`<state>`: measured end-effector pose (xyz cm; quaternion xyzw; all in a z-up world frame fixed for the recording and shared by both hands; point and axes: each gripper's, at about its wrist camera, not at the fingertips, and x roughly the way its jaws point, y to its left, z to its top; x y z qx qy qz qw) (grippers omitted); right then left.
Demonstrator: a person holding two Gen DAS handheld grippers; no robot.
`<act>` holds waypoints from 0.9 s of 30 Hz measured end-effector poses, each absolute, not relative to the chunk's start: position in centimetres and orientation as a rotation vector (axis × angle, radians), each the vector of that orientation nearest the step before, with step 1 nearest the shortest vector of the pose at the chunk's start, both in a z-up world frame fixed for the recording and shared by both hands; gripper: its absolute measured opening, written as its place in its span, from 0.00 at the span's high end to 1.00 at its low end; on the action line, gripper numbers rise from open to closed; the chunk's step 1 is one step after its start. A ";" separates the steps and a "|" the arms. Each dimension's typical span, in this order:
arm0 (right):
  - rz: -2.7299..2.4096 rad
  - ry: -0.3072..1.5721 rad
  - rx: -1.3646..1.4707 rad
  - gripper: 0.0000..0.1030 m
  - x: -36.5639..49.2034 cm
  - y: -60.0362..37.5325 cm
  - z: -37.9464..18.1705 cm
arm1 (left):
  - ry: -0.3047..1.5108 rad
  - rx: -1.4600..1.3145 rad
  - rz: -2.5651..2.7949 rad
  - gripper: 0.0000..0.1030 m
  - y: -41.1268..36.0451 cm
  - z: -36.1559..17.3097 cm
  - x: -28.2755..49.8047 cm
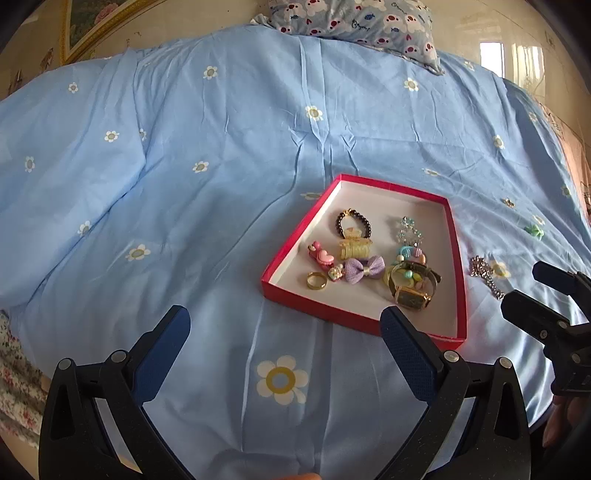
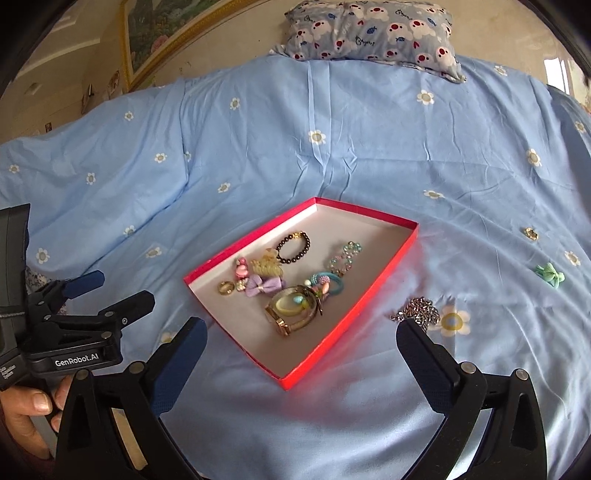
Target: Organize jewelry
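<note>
Blue-padded and black-framed, the left gripper (image 1: 284, 325) stands spread wide over the bedsheet (image 1: 184, 184) with nothing between its fingers. The right gripper (image 2: 301, 334) is likewise wide apart and empty, its jaws framing the near corner of the red box (image 2: 332, 343). In the right wrist view a hand (image 2: 26, 413) grips the handle of the left gripper at the lower left.

The shallow red box with its white inside lies on the light blue, daisy-printed bedsheet, just ahead of both grippers. Inside it lie a dark bead bracelet (image 1: 352, 221), a yellow hair claw (image 1: 354, 249), a pink hair clip (image 1: 319, 255), a lilac bow (image 1: 364, 270), a gold ring (image 1: 317, 281), a pale blue crystal bracelet (image 1: 408, 230), a gold wristwatch (image 1: 413, 297) and a cluster of pastel hair ties (image 2: 325, 284) that the watch partly overlaps.

Outside the box, on the sheet to its right, a silver chain (image 2: 419, 312) lies just beyond the right gripper's right fingertip. Farther right are a green bow (image 2: 550, 275) and a small gold piece (image 2: 531, 233), well apart from the box. A patterned pillow (image 2: 369, 31) sits at the far end of the bed, and a gold-framed picture (image 2: 166, 40) hangs on the wall to the left.
</note>
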<state>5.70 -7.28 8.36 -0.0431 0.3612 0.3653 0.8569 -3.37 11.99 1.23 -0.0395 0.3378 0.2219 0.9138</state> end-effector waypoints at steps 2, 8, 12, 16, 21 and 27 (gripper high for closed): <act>0.759 0.770 -0.093 0.00 5.8 -7.3 7.8 | 0.705 -0.077 0.456 0.00 11.8 0.9 -3.2; 0.742 0.782 -0.102 0.00 5.9 -7.4 7.0 | 0.717 -0.067 0.453 0.00 11.7 0.5 -2.8; 0.737 0.782 -0.106 0.00 5.9 -7.3 6.8 | 0.716 -0.062 0.453 0.00 11.6 0.4 -2.8; 0.738 0.781 -0.108 0.00 5.8 -7.3 6.8 | 0.715 -0.054 0.454 0.00 11.5 0.4 -2.8; 0.743 0.760 -0.109 0.00 5.5 -7.3 7.2 | 0.707 -0.054 0.450 0.00 11.5 0.5 -2.9; 0.751 0.751 -0.113 0.00 5.3 -7.2 7.5 | 0.700 -0.055 0.446 0.00 11.4 0.7 -3.2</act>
